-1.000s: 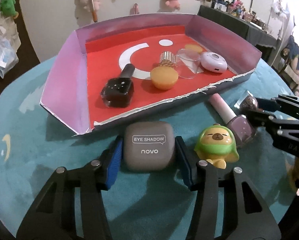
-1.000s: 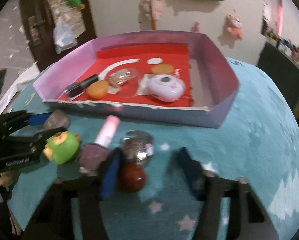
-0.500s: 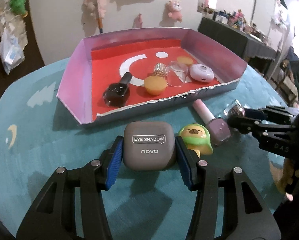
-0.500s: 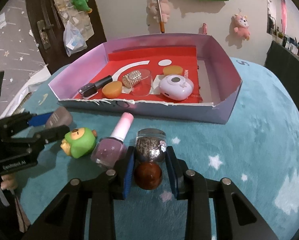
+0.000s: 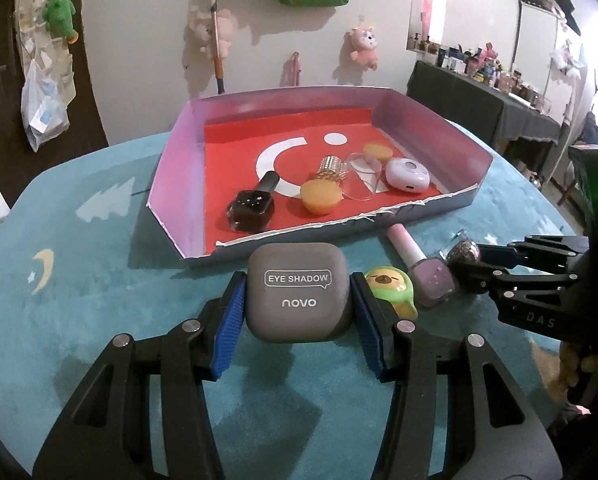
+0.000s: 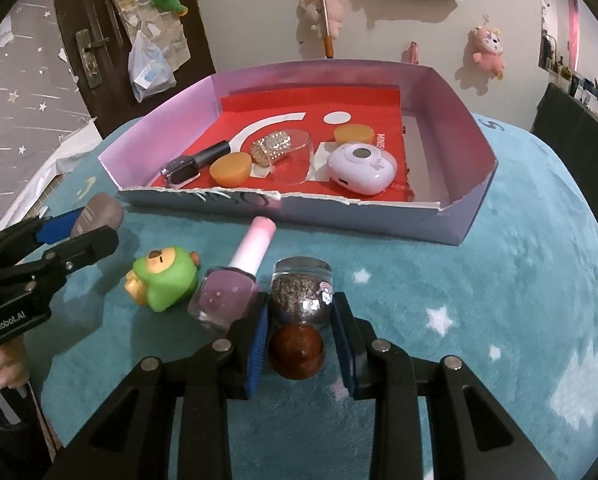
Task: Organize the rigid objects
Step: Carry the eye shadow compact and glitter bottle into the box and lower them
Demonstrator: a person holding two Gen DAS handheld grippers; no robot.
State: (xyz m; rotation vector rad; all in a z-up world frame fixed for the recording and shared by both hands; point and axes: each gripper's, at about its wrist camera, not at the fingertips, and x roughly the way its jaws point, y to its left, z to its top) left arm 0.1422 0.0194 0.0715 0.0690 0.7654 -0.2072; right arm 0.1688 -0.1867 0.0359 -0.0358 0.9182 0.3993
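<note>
Left gripper (image 5: 298, 312) jaws clenched on grey eye shadow case (image 5: 297, 290), near the tray (image 5: 171, 184) front wall. Right gripper (image 6: 301, 334) jaws clamp glitter bottle (image 6: 302, 294) lying on teal desk (image 6: 499, 300). Green toy (image 6: 164, 282) and pink polish bottle (image 6: 235, 280) lie between the grippers.

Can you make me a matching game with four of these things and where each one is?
Things:
1. eye shadow case
2. glitter bottle
3. white gadget
4. green toy

Places:
A. lying inside the red-floored box
B. on the blue cloth, not held by either gripper
C. between the fingers of the left gripper
D. between the fingers of the right gripper

Pairs: 1-C, 2-D, 3-A, 4-B
</note>
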